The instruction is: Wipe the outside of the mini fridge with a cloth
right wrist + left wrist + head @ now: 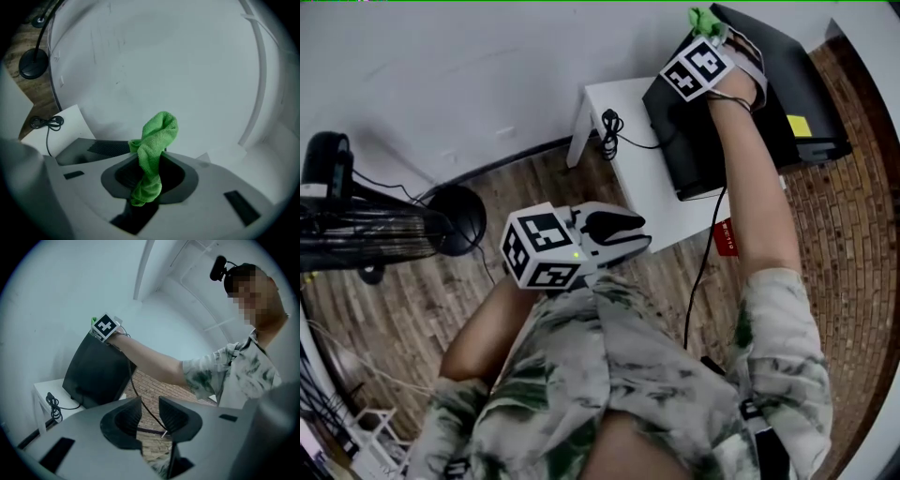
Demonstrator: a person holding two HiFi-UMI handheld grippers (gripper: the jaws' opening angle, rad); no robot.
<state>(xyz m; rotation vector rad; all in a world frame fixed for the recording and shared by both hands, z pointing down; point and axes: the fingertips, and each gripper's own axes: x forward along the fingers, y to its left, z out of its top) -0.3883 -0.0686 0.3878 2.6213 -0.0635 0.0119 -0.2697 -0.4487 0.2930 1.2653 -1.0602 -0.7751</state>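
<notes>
Green cloth tight in right gripper by mini fridge; left gripper agape, empty.

Even, soft indoor light; fisheye warp, dark vignette corners; mosaic patch over face.

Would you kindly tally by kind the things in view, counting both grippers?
Black box-shaped mini fridge: 1
Green terry cloth: 1
White rectangular table: 1
Coiled black cable: 1
Black standing fan: 1
Grey two-jaw grippers, left gripper and right gripper: 2
Total: 7
</notes>
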